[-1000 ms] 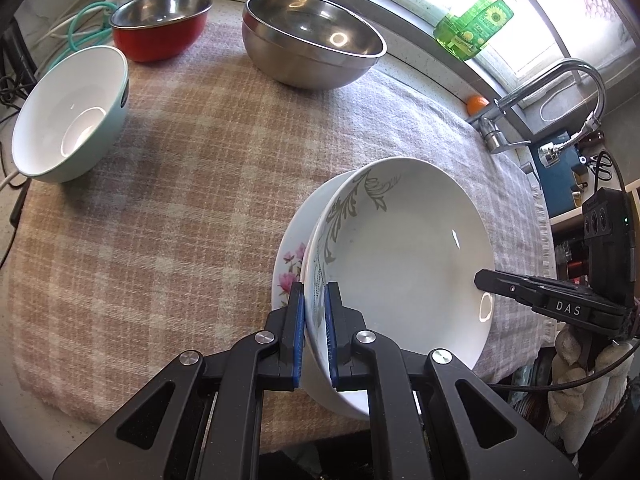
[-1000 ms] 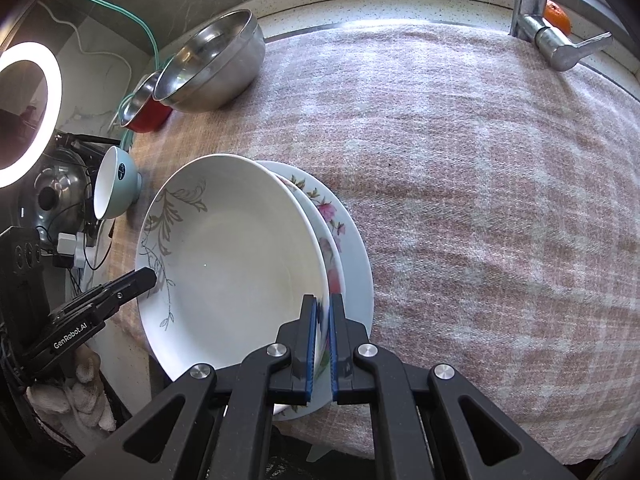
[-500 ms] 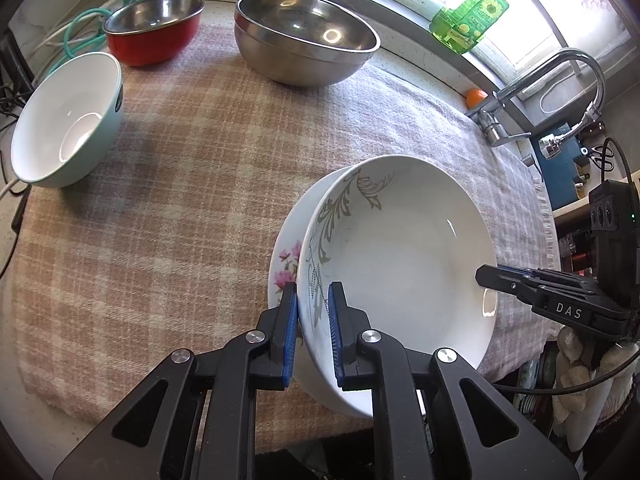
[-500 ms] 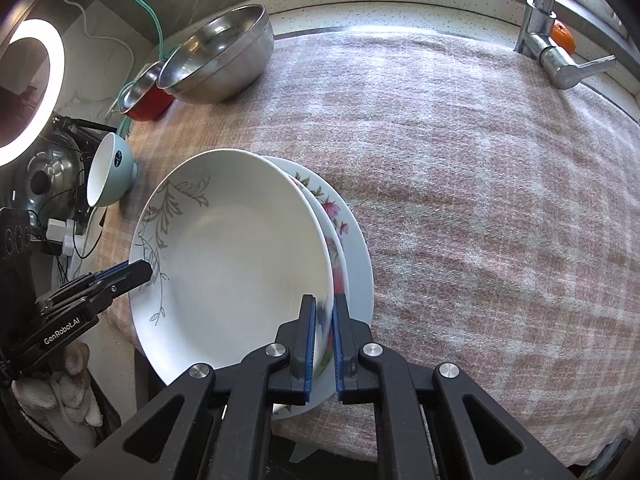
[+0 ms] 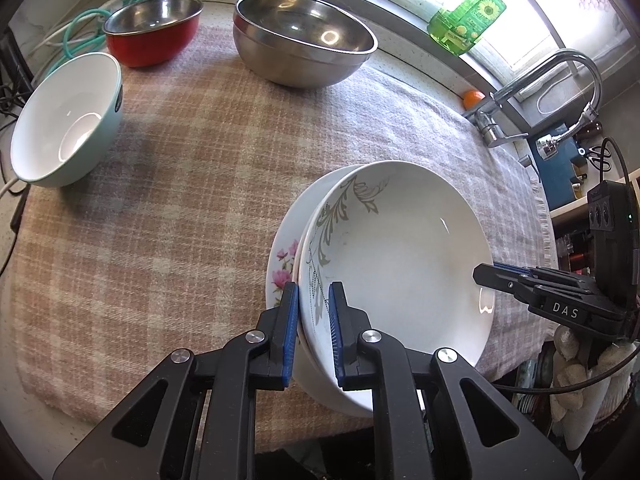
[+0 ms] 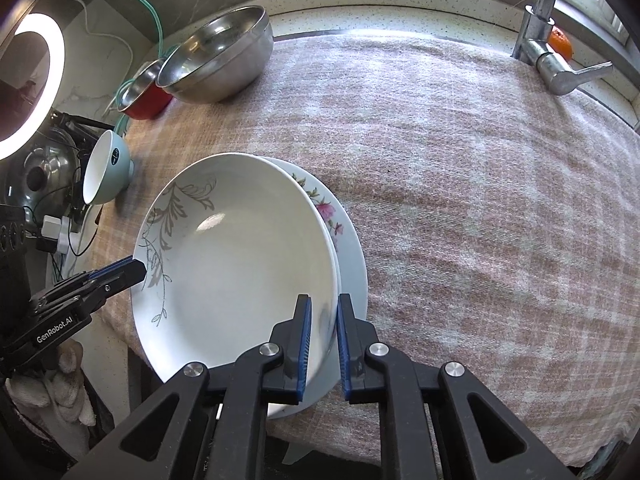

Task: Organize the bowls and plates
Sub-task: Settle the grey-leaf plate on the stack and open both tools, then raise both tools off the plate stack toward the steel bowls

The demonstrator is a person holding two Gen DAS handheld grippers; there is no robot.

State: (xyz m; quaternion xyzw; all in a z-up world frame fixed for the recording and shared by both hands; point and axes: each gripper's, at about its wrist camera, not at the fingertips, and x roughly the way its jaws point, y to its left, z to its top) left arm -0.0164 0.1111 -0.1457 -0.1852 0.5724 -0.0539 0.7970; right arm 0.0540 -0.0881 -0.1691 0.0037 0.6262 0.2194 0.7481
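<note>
A white deep plate with a grey leaf pattern (image 5: 400, 248) rests on a flowered plate (image 5: 280, 260) at the front edge of the checked cloth. My left gripper (image 5: 314, 300) straddles the leaf plate's near rim, jaws slightly parted with gaps beside the rim. My right gripper (image 6: 322, 312) straddles the opposite rim of the leaf plate (image 6: 240, 256), jaws also parted, with the flowered plate (image 6: 344, 240) beneath. Each gripper shows in the other's view, the right one (image 5: 492, 276) and the left one (image 6: 132, 268).
A teal bowl (image 5: 64, 120) lies tilted at the left. A red bowl (image 5: 152, 36) and a large steel bowl (image 5: 304, 44) stand at the back. A faucet (image 5: 540, 92), an orange (image 5: 472, 98) and a soap bottle (image 5: 472, 20) are at the right rear.
Both grippers' jaws have opened a little around the leaf plate's rim. The stacked plates have settled on the cloth.
</note>
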